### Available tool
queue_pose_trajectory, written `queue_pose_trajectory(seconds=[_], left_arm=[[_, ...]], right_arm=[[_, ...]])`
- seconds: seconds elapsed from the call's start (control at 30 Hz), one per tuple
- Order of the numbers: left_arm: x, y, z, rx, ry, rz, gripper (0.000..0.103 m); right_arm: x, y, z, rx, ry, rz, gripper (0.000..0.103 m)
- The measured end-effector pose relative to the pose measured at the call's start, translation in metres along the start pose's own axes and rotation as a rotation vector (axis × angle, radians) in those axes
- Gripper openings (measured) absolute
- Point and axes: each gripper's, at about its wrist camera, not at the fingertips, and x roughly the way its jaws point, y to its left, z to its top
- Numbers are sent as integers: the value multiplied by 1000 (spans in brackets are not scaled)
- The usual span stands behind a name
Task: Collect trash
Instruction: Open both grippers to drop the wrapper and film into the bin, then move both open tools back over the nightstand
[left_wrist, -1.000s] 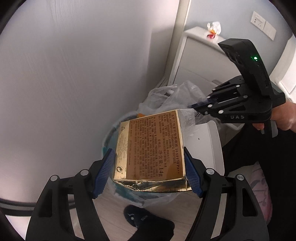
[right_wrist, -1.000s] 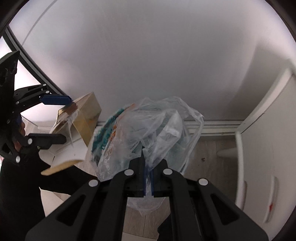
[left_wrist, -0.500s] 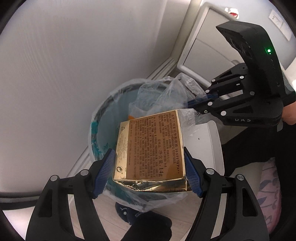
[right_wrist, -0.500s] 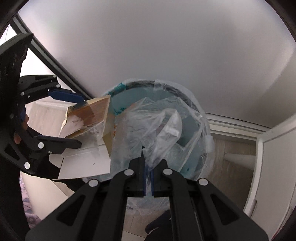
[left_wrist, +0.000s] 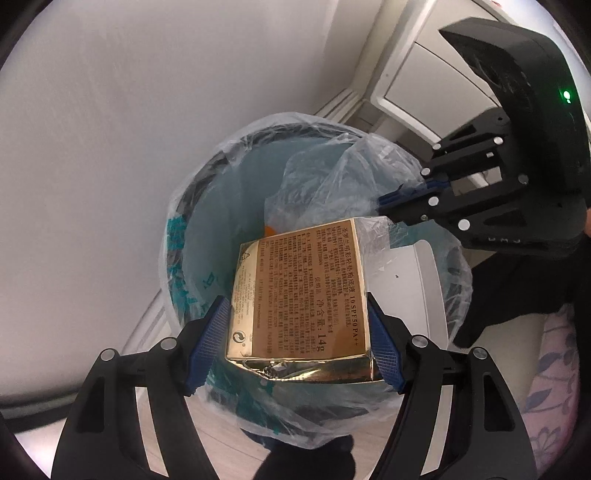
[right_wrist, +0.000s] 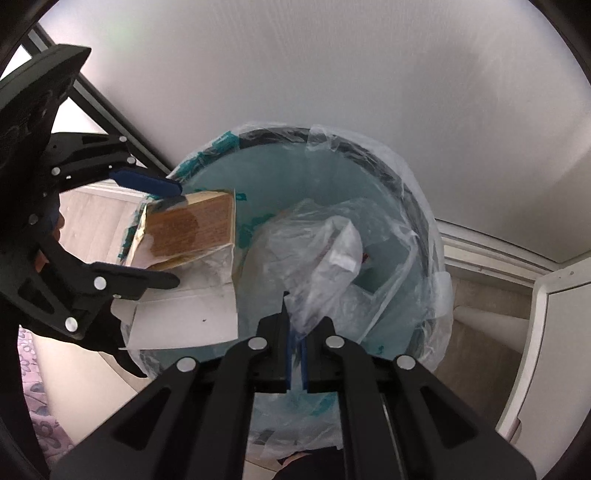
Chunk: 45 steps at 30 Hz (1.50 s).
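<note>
both claws now lower over bin (left_wrist: 192, 206), gold box (left_wrist: 299, 291) dented, printed.

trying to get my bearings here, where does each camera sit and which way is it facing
Left wrist: on the left gripper, facing steeply down at the lined bin; its fingers clamp a gold box; the right gripper shows upper right.
Right wrist: on the right gripper, also facing down into the bin; its shut fingers pinch a clear bag; the left gripper shows at left.
Shared: bin, box, bag, each other's gripper.

the box (left_wrist: 299, 291) and the crumpled bag (left_wrist: 332, 184) hang side by side above the lined bin (left_wrist: 192, 206), box on the left.
</note>
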Motion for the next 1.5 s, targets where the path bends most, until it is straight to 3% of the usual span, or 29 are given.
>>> queue_pose_trajectory(seconds=[0.13, 0.2, 0.27, 0.3, 0.33, 0.5, 0.7, 0.9, 1.13, 1.5], left_arm=[[-8, -11, 1, 15, -23, 4, 70], [-10, -11, -1, 23, -30, 11, 75], [-13, -12, -4, 30, -35, 25, 89], [-14, -13, -5, 31, -38, 34, 91], [-16, -12, -6, 28, -40, 37, 94], [-25, -9, -3, 17, -71, 46, 97], [-55, -9, 4, -17, -153, 31, 97], [-96, -18, 15, -43, -244, 23, 97], [-158, -57, 48, 30, -353, -6, 97], [-211, -144, 117, 203, -445, -46, 97]], right_arm=[[3, 1, -6, -31, 0, -18, 5], [0, 5, -7, -53, -1, -35, 8], [5, 3, -11, -63, -8, -53, 32], [1, 4, -11, -65, -15, -58, 59], [-1, 4, -12, -67, -21, -61, 76], [-18, 6, -18, -80, -59, -81, 92], [-67, 2, -23, 4, -169, -73, 92], [-157, 3, -39, 124, -355, -59, 92], [-259, -17, -75, 245, -521, -148, 92], [-353, -74, -142, 458, -631, -344, 92]])
